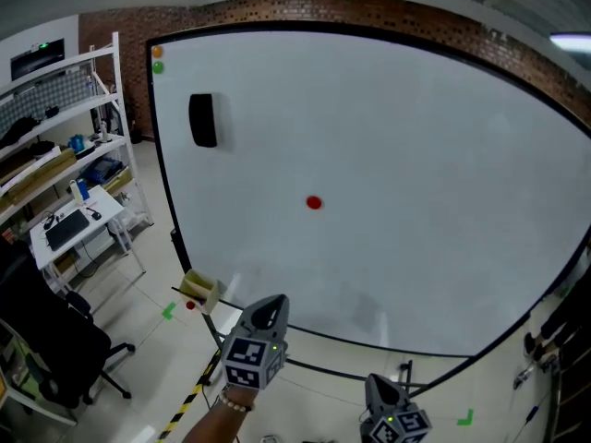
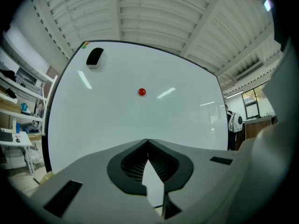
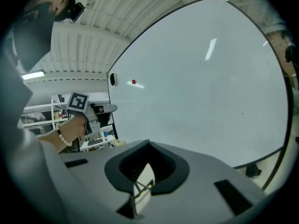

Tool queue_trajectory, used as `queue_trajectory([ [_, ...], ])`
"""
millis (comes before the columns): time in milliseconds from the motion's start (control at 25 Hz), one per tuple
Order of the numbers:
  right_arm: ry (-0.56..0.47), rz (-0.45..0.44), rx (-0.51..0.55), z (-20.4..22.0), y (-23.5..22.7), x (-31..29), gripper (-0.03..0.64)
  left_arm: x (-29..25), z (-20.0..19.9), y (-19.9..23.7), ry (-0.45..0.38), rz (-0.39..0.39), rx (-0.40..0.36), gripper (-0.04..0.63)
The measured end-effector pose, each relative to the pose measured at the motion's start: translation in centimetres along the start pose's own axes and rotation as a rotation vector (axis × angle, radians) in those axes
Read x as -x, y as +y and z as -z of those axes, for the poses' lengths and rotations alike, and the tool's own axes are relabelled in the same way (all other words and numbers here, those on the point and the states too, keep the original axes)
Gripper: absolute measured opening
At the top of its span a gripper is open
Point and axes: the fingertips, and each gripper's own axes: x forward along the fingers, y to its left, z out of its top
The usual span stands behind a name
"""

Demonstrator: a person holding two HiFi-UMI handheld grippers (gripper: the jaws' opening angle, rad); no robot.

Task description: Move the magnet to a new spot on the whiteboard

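Red magnet [image 1: 314, 203] sits mid-whiteboard [image 1: 443, 155], well apart from both tools. Left gripper [image 2: 147, 141] jaws pressed together, empty; right gripper [image 3: 149, 143] likewise. Risk: reaching magnet without spreading jaws first, so tips shove it and magnet skids or drops.

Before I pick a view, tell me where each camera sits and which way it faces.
Head view: on the person's head, facing the whiteboard and red magnet; shows the left gripper, its wrist, and the right gripper.
Left gripper view: on the left gripper, facing the board; shows its shut jaws.
Right gripper view: on the right gripper, facing the board at a slant; shows its shut jaws, plus the left gripper.
Shared: all see the magnet.
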Motion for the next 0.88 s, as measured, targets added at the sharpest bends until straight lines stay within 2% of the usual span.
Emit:
queue_trajectory([
  [160, -0.013, -0.011, 0.004, -1.3, -1.3, -0.2, 0.009, -2.8, -5.3, -0.1, -0.082, -0.030, -0.108, 0.004],
  [200, -0.018, -0.011, 0.003, -1.5, -1.6, -0.3, 0.009, -3.7, -6.7, -0.1, -0.098, -0.034, -0.129, 0.057],
  [240, -0.023, -0.009, 0.001, -1.8, -2.0, -0.3, 0.009, -4.6, -7.9, -0.1, -0.112, -0.039, -0.148, 0.154],
  [280, -0.030, -0.006, 0.000, -2.1, -2.4, -0.2, 0.009, -5.4, -9.1, -0.1, -0.128, -0.047, -0.164, 0.183],
  [400, -0.045, 0.003, 0.000, -2.8, -3.6, 0.0, 0.009, -7.5, -12.1, 0.1, -0.176, -0.088, -0.202, 0.183],
  [520, -0.055, 0.015, 0.003, -3.3, -4.7, 0.2, 0.009, -8.9, -14.0, 0.5, -0.205, -0.111, -0.202, 0.183],
  [880, -0.057, 0.026, -0.003, -3.9, -6.6, 0.0, 0.009, -11.7, -15.3, 0.5, -0.191, -0.135, -0.235, 0.195],
])
